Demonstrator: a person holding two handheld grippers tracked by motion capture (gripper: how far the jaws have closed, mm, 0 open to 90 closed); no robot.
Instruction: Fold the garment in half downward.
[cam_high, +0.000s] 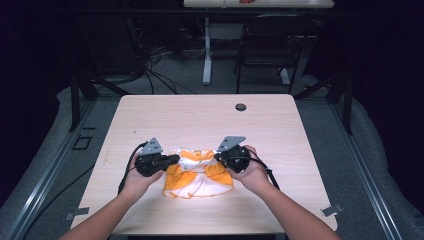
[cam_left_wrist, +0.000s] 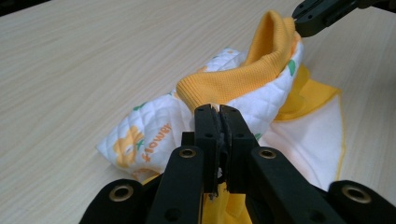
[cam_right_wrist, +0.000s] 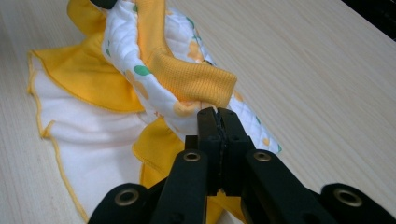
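My left gripper (cam_left_wrist: 219, 112) has its fingers (cam_left_wrist: 205, 130) pressed together on the edge of the small garment (cam_left_wrist: 154, 135), pinching the white quilted fabric just below its orange ribbed band (cam_left_wrist: 233, 79). In the right gripper view my right gripper (cam_right_wrist: 217, 114) does the same at the other end: fingers (cam_right_wrist: 233, 135) clamped together on the quilted cloth beneath that ribbed band (cam_right_wrist: 191, 79). No gap shows between either pair.

From the high view I see the left gripper (cam_high: 172, 160) and the right gripper (cam_high: 218, 156) facing each other across the garment (cam_high: 197, 172), each in one of my hands, with the waistband end stretched between them and held slightly above the surface (cam_high: 200, 115). The rest of the piece, orange and white panels with an orange trim, lies flat on the wood toward me. Its long axis runs left to right across the surface, from one gripper to the other, with the ribbed band on the far side and the loose hem on the near side.

Nothing stands in the way on the surface. A round grommet hole (cam_high: 240, 107) sits well apart near the far edge. Beyond the surface I can make out a dark chair (cam_high: 270, 45) and a white table leg (cam_high: 207, 55), with cables on the floor.

Count: one garment, two grippers, one grommet hole, one chair.
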